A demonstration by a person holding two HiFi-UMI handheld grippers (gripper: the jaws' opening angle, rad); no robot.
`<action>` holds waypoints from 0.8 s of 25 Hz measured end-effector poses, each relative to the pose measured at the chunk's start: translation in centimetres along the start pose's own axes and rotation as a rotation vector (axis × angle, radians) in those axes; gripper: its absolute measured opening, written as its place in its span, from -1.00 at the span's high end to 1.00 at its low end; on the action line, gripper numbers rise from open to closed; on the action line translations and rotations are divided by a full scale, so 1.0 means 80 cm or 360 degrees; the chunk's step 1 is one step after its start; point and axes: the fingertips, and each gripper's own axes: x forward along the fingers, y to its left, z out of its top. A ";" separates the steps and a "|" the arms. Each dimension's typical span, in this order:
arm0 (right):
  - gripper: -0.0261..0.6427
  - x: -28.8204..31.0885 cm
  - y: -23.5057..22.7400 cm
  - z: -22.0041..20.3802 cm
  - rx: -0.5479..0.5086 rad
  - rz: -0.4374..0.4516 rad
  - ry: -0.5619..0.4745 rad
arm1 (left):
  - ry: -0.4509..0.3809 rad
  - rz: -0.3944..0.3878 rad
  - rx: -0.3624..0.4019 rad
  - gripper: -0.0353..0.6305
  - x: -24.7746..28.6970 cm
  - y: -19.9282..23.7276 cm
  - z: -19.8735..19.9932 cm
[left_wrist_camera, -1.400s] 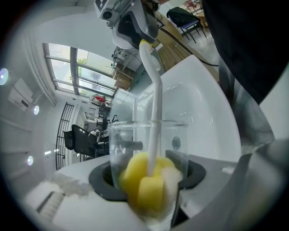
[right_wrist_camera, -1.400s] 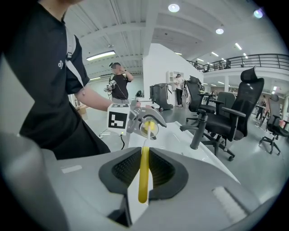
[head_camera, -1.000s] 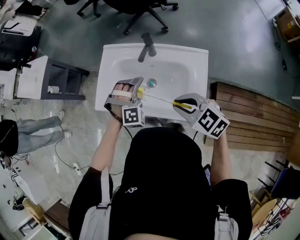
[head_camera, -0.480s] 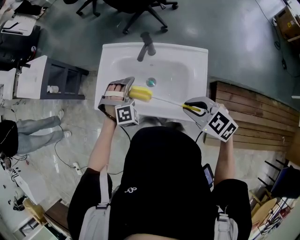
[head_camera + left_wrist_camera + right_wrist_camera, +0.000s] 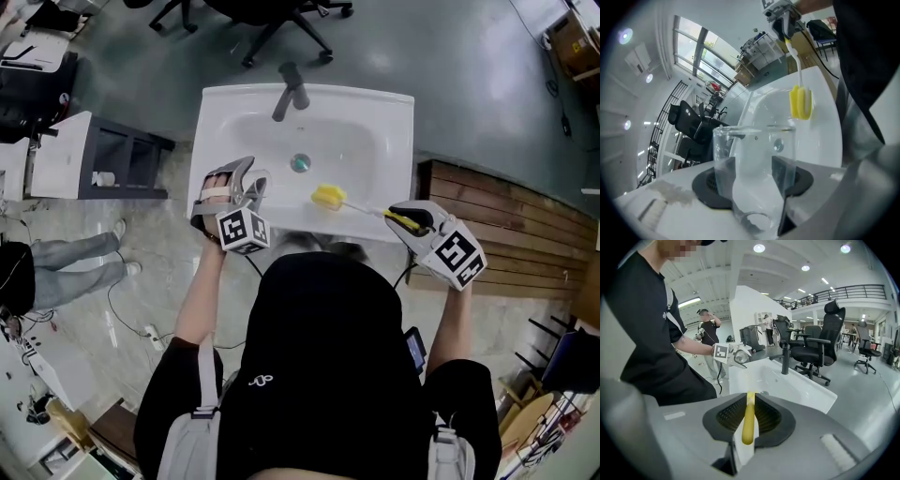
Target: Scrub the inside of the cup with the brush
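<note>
Left hand-held gripper (image 5: 244,187) grips cup (image 5: 754,140) at white sink (image 5: 375,111); floor (image 5: 459,56) perhaps polished concrete.

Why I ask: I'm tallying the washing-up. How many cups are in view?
1: the cup, clear glass, clamped in the left gripper over the front left corner of the sink. No other cup shows, though one could sit out of view.

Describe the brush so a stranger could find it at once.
Find the white sink in the head view's upper half. Over its near edge, the right gripper holds a thin stick by a yellow handle. That is the brush: its yellow sponge head is the only yellow thing over the basin.
</note>
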 end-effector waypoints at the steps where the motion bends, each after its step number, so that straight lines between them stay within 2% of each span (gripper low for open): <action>1: 0.77 -0.001 -0.001 -0.003 0.0020 -0.0018 -0.0004 | -0.0011 -0.0004 -0.0030 0.10 0.001 -0.001 0.001; 11: 0.77 -0.017 -0.018 -0.023 0.0182 -0.0218 -0.0086 | -0.0101 -0.0008 -0.0433 0.10 -0.005 0.002 0.019; 20: 0.77 -0.040 -0.052 -0.013 0.0268 -0.0471 -0.0235 | -0.0153 -0.0019 -0.0490 0.10 -0.002 0.000 0.039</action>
